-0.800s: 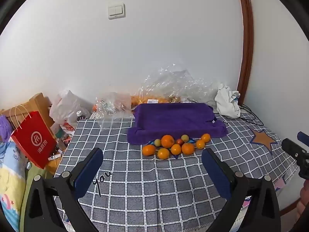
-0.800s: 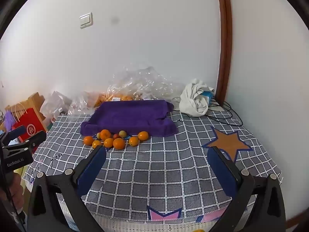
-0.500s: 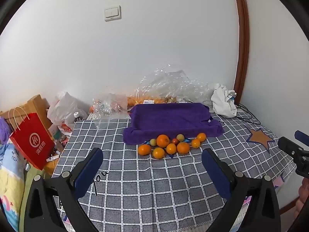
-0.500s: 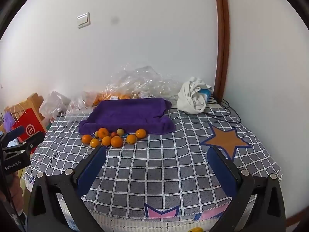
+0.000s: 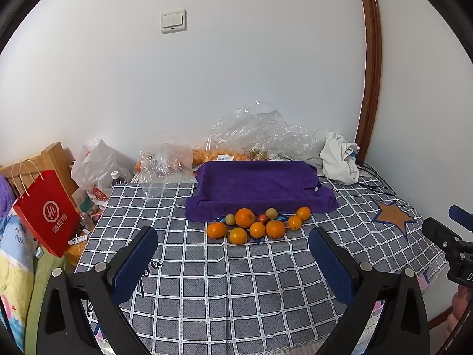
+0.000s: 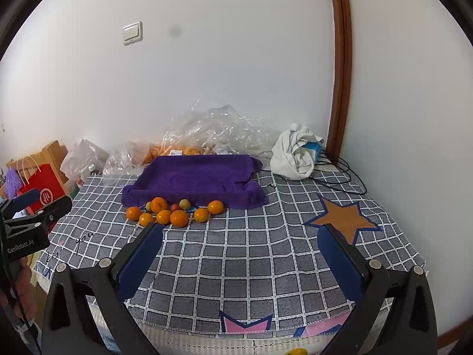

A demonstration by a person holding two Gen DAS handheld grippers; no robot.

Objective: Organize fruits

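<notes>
Several oranges (image 5: 244, 217) and smaller plums (image 5: 271, 213) lie in a cluster on the grey checked cloth (image 5: 236, 281), just in front of a purple towel-lined tray (image 5: 257, 183). The cluster also shows in the right wrist view (image 6: 174, 211), in front of the tray (image 6: 195, 177). My left gripper (image 5: 233, 254) is open and empty, well short of the fruit. My right gripper (image 6: 241, 251) is open and empty, nearer the cloth's front edge, with the fruit ahead to its left.
Clear plastic bags (image 5: 260, 130) holding more oranges lie behind the tray against the wall. A white crumpled cloth (image 5: 340, 159) and black cables (image 6: 340, 177) are at the back right. A red paper bag (image 5: 44, 213) stands left of the table. The cloth's front edge (image 6: 236, 322) is close.
Both grippers have risen and drawn back slightly, so the fruit and tray look a little smaller and farther. Both stay open. The fruit has not moved.
</notes>
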